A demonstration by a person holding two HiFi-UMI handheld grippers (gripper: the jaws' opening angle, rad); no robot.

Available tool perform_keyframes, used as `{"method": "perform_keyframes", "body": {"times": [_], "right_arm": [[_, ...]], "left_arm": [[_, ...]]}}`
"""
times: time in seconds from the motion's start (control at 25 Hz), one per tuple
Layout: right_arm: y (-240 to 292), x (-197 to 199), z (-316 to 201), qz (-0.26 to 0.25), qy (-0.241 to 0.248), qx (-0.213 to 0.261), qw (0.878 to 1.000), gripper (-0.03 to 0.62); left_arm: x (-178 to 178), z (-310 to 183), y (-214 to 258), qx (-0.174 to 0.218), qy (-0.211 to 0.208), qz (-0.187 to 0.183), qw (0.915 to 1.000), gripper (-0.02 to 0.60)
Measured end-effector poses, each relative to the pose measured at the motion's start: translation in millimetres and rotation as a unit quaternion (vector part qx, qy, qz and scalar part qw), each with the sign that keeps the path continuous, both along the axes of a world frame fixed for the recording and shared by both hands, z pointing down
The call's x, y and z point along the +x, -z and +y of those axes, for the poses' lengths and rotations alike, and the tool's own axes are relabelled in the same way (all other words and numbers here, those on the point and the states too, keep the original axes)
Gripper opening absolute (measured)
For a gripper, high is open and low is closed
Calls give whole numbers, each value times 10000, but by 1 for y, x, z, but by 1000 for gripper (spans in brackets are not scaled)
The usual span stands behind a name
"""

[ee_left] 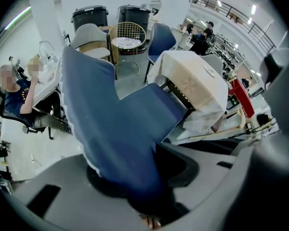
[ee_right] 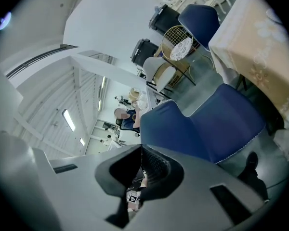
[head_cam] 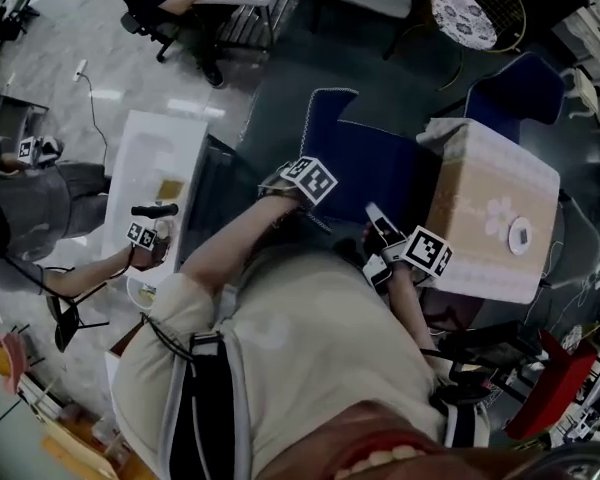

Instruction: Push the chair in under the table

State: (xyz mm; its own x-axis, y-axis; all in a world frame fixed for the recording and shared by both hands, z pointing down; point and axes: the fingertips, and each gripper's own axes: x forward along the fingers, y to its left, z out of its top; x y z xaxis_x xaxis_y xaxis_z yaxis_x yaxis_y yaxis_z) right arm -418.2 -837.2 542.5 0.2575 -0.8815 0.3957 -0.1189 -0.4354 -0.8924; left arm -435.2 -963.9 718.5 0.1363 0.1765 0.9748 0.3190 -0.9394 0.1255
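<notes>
Left gripper [head_cam: 278,190] pinching padded blue fabric chair [head_cam: 375,168] by backrest top; right gripper [head_cam: 375,220] pressed together; likely sliding lightly, stiff-framed.

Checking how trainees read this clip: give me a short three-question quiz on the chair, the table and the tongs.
1. True or false: the right tongs are shut with nothing between them.
2. The left tongs grip: A) the tablecloth, B) the blue chair, C) the wire basket.
3. Is the chair's seat already fully under the table?
Key: 1 true; 2 B; 3 no, most of the seat shows outside it.
</notes>
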Motion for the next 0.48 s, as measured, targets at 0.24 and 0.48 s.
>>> {"method": "perform_keyframes", "body": {"times": [0.24, 0.48], "right_arm": [[4, 0, 34, -223, -263, 128, 9993, 12], [3, 11, 58, -81, -519, 191, 9984, 12]], "left_arm": [[-4, 9, 14, 136, -50, -122, 9998, 167], [-2, 22, 10, 132, -92, -153, 9998, 173]]}}
